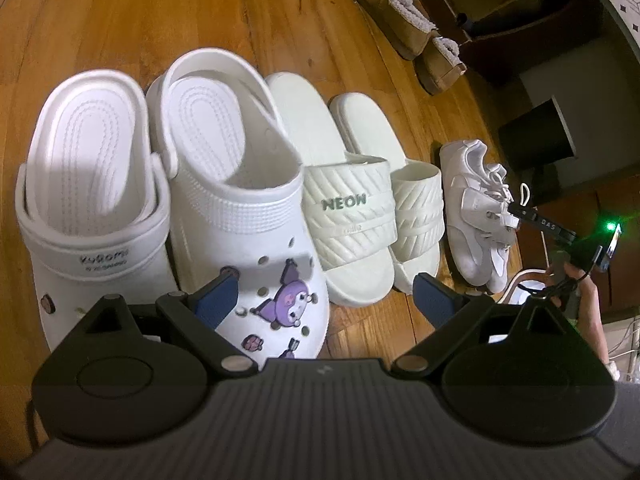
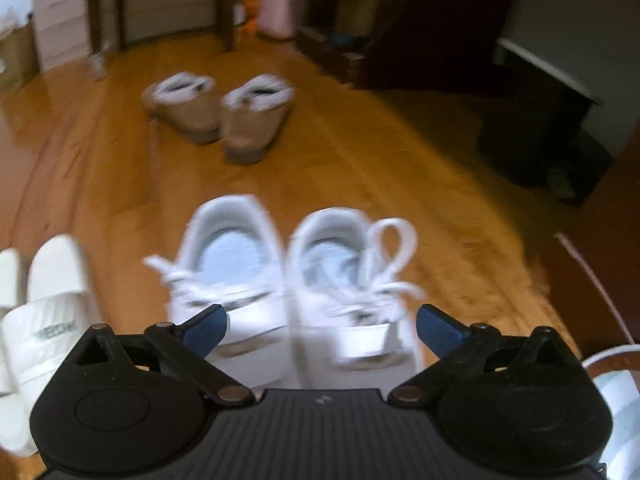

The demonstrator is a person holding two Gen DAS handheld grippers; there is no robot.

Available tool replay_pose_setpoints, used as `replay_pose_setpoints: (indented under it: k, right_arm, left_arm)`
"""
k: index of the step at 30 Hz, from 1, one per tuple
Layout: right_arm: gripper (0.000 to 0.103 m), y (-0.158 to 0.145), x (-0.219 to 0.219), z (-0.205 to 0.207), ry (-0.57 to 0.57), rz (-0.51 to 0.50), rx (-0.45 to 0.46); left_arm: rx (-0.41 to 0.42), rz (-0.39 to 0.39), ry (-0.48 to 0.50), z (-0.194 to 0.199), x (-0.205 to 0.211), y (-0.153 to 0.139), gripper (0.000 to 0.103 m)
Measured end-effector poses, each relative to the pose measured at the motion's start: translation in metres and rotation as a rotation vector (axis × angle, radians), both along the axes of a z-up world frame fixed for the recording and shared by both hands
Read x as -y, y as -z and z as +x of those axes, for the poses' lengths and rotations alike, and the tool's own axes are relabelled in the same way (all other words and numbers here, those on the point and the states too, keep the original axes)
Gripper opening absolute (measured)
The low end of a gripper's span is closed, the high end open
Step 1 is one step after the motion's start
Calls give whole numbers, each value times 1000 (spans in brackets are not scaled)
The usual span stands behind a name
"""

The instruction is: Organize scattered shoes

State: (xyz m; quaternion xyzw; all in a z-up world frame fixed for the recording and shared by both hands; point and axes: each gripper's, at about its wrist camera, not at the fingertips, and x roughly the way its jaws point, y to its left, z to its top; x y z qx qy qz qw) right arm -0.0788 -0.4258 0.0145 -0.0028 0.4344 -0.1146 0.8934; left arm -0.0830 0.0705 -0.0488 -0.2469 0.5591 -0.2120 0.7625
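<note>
Left gripper (image 1: 326, 294): fingers (image 1: 218, 294) spread wide, holding nothing. It hangs over the toe of the right clog (image 1: 240, 208), the one with a purple charm (image 1: 286, 300) on its upper. The left clog (image 1: 90, 184) stands just beside it, the two touching or nearly so along their sides.

Right of the clogs stand two cream slides: the one marked NEON (image 1: 344, 184) and its mate (image 1: 408, 196), side by side and close together. Further right stand the white sneakers (image 1: 480, 204), set a little apart from the slides. All six shoes form one row on the wood floor (image 1: 200, 12), toes toward the camera. At far right, two tan boots (image 1: 408, 36) with pale fleece lining lie well apart from the row, near a dark shelf unit (image 1: 532, 20).

Right gripper (image 2: 322, 326): fingers (image 2: 206, 326) spread wide, holding nothing. The view is blurred. The gripper hangs over the toes of the sneaker pair, left sneaker (image 2: 224, 276) and right sneaker (image 2: 352, 280) side by side, sides touching or nearly so, laces loose. A slide (image 2: 48, 304) shows at the left edge. The tan boots (image 2: 220, 116) stand far up the floor (image 2: 400, 168), close together and well apart from the sneakers. Beyond them are dark chair or table legs (image 2: 224, 4); which, I cannot tell. A dark cabinet (image 2: 532, 92) stands at far right.
</note>
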Motion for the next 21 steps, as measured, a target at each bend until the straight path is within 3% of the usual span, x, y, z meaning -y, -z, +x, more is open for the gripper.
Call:
replay_pose_setpoints:
  k: [6, 9, 12, 14, 15, 16, 17, 19, 20, 21]
  right_arm:
    - [103, 39, 26, 28, -12, 135, 8]
    - [101, 46, 18, 34, -75, 111, 34]
    - [80, 43, 15, 35, -103, 152, 36]
    - [53, 40, 16, 40, -93, 163, 42]
    - [34, 40, 20, 44, -83, 194, 43]
    - [22, 41, 26, 49, -69, 265, 38]
    - [19, 43, 30, 54, -47, 327, 31]
    - [19, 45, 29, 61, -23, 323, 25]
    - [22, 45, 28, 62, -20, 316, 23]
    - [32, 43, 26, 63, -22, 274, 19]
  left_arm:
    - [-17, -7, 21, 7, 10, 1, 95]
    - [-19, -7, 32, 9, 15, 2, 95]
    - [-23, 2, 33, 11, 19, 2, 95]
    - [-23, 7, 31, 12, 21, 1, 95]
    - [-24, 10, 29, 13, 22, 1, 95]
    - [-26, 11, 28, 13, 22, 0, 95]
    - [-26, 10, 28, 13, 23, -1, 95]
    - [-28, 8, 23, 15, 23, -5, 95]
    - [-29, 10, 17, 16, 23, -9, 95]
    - [-25, 13, 10, 16, 22, -13, 95]
